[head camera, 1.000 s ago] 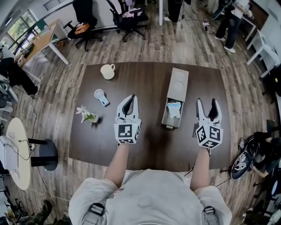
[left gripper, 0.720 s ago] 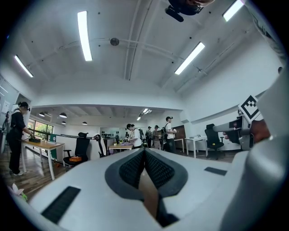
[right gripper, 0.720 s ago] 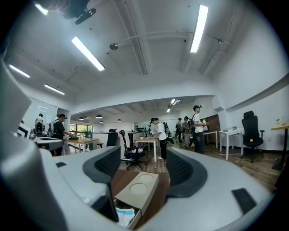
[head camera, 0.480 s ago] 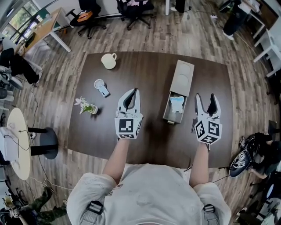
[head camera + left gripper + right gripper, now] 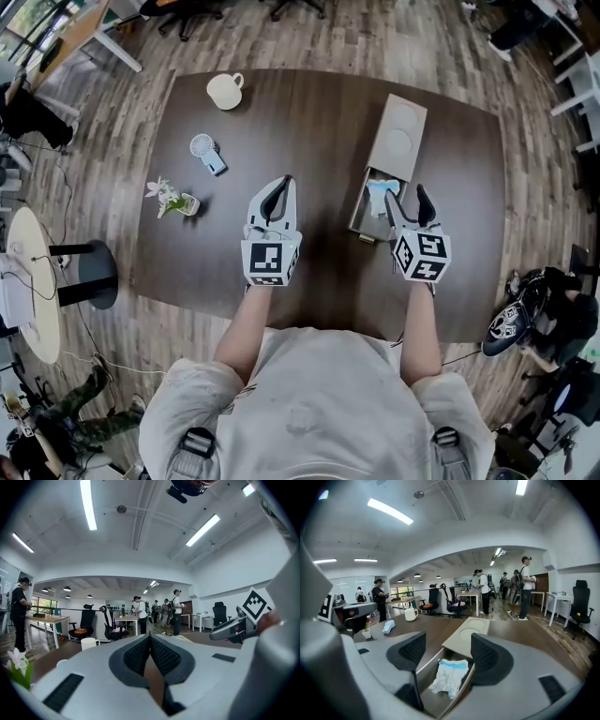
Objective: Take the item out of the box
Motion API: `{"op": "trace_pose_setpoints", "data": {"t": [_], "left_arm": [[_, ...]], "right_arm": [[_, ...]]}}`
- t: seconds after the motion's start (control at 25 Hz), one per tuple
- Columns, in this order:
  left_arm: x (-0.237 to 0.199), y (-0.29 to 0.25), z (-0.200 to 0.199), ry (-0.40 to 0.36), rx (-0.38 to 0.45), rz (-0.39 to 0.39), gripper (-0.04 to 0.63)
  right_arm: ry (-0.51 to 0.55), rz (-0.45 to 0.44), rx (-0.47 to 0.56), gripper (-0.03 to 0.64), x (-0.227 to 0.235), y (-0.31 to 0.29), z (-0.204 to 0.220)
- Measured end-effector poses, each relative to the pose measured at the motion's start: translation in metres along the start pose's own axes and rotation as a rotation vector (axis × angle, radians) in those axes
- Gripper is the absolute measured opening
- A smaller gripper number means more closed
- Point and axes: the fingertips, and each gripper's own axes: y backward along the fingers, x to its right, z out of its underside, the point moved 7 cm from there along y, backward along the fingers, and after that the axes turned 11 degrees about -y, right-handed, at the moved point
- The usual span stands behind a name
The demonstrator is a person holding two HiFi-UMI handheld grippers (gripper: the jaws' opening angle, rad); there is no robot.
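Note:
A long grey box lies on the dark table, its near drawer part pulled open. Inside the open part lies a crumpled white and light-blue item, also seen between the jaws in the right gripper view. My right gripper is open and hovers over the near end of the open box, jaws straddling the item without touching it. My left gripper is shut and empty, left of the box above bare table; its pads meet.
A white mug stands at the table's far left. A small blue hand fan and a tiny flower pot sit left of my left gripper. Office chairs, desks and several people fill the room beyond.
My right gripper has moved left and forward, from beside the box to over its open end. The head view shifted, so the table sits higher. The left gripper holds its place.

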Motion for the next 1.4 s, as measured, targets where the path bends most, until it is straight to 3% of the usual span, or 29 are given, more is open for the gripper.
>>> {"op": "trace_pose_setpoints", "data": {"t": [0.32,0.92,1.2,1.4], "left_arm": [[0.006,0.007,0.028,0.026,-0.065,0.021,0.003],[0.008,0.007,0.047,0.052,-0.107,0.025,0.003],[0.010,0.005,0.049,0.052,-0.113,0.032,0.003],[0.012,0.004,0.047,0.049,-0.106,0.040,0.003]], "right_arm": [[0.043,-0.021,-0.242,0.295,-0.003,-0.034,0.049],[0.152,0.031,-0.437,0.247,0.006,-0.068,0.079],[0.247,0.079,-0.480,0.151,0.006,-0.073,0.085],[0.282,0.092,-0.496,0.043,0.010,-0.073,0.083]]}}
